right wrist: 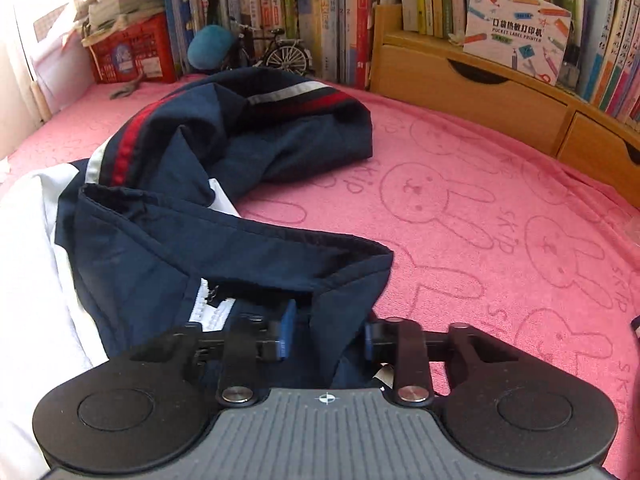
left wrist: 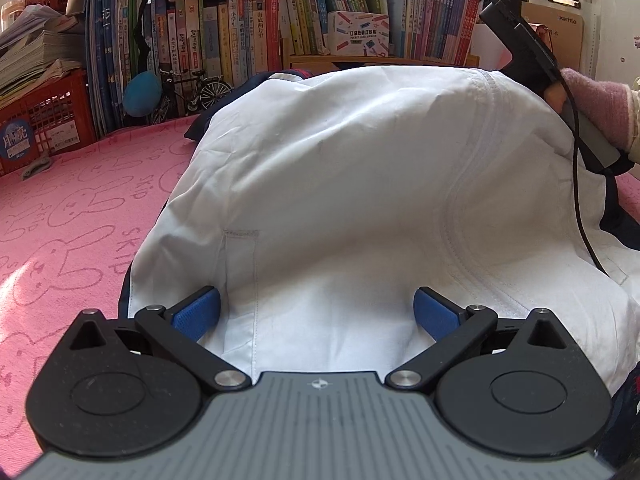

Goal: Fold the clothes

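Left wrist view shows the left claw (left wrist: 316, 312) spread wide, its blue pads resting on the white lining of the navy-and-white zip jacket (left wrist: 360, 184) and pinching nothing. The jacket lies across the pink rabbit-print towel (left wrist: 76, 208) that covers the counter, its navy sleeve with red and white stripes (right wrist: 240, 120) trailing toward the far edge by the row of books (right wrist: 304, 4). In the right wrist view the right claw (right wrist: 326, 330) is narrowed around a navy fold near the white zipper (right wrist: 212, 308); whether the pads truly press the cloth I cannot tell.

To fold well, I judge the left claw should pin the lining flat while the right takes one layer only at the hem and draws it over evenly, keeping the zipper edge straight.

Containers: a red plastic crate (right wrist: 128, 54) at the far left corner holds stacked papers; a wooden drawer unit (right wrist: 480, 92) carries books and a label-printer box (right wrist: 516, 36).
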Motion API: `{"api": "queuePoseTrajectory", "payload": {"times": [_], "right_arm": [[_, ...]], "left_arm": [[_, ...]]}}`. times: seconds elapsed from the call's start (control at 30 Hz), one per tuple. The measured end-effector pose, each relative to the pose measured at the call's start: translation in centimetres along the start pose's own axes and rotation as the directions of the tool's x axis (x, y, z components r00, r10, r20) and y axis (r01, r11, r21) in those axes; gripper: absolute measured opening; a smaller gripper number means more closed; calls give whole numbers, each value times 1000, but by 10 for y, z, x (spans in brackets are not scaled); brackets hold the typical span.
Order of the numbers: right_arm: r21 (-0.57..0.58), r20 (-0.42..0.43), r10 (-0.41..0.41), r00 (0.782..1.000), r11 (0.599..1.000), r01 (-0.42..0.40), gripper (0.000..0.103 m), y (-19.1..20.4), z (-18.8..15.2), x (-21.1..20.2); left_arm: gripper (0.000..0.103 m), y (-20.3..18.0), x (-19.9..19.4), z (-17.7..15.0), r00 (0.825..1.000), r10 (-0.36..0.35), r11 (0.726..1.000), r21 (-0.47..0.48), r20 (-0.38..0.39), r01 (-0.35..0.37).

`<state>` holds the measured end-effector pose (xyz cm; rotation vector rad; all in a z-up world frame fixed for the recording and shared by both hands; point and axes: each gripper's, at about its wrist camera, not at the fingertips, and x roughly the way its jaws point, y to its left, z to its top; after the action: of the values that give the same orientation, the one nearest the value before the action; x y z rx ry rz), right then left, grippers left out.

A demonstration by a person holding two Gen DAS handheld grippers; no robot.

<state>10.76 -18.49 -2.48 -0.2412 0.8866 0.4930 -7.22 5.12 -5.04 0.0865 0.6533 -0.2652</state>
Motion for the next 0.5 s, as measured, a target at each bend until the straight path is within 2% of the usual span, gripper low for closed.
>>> {"api": "queuePoseTrajectory", "payload": {"times": [0.1, 0.17, 0.2, 0.23, 0.3, 0.33, 0.37, 0.4, 0.43, 0.5], "right_arm": [[-34, 97, -117, 988, 992, 121, 10, 16, 10, -20], [-26, 208, -232, 950, 970, 242, 9, 17, 25, -39], [-23, 289, -309, 906, 944, 329, 8, 18, 33, -50], [-13, 370, -381, 848, 910, 414, 8, 18, 40, -62], [77, 511, -514, 689, 826, 559, 7, 12, 51, -85], [145, 560, -574, 598, 778, 611, 7, 5, 56, -96], [217, 556, -614, 560, 758, 615, 7, -7, 60, -103], [287, 523, -648, 553, 745, 602, 7, -22, 65, -103], [339, 464, -680, 567, 728, 596, 9, -37, 70, -94], [370, 295, -714, 635, 698, 613, 13, -64, 70, -62]], "left_arm": [[103, -1, 1, 0, 1000, 2, 1000, 0, 0, -2], [103, -2, 1, 0, 1000, 2, 1000, 1, 0, -2], [103, -2, 1, 0, 1000, 2, 1000, 1, 0, -2], [103, -2, 1, 0, 1000, 2, 1000, 1, 1, -2], [103, -3, 1, 0, 1000, 1, 1000, 3, 1, -1], [103, -4, 1, 0, 1000, -1, 1000, 7, 2, 1], [103, -5, 1, 0, 1000, -2, 1000, 12, 3, 2], [103, -6, 0, 0, 1000, -4, 1000, 17, 6, 4], [103, -8, -1, 0, 1000, -12, 999, 30, 12, 11], [103, -11, -1, -1, 1000, -14, 998, 61, 18, 13]]}}
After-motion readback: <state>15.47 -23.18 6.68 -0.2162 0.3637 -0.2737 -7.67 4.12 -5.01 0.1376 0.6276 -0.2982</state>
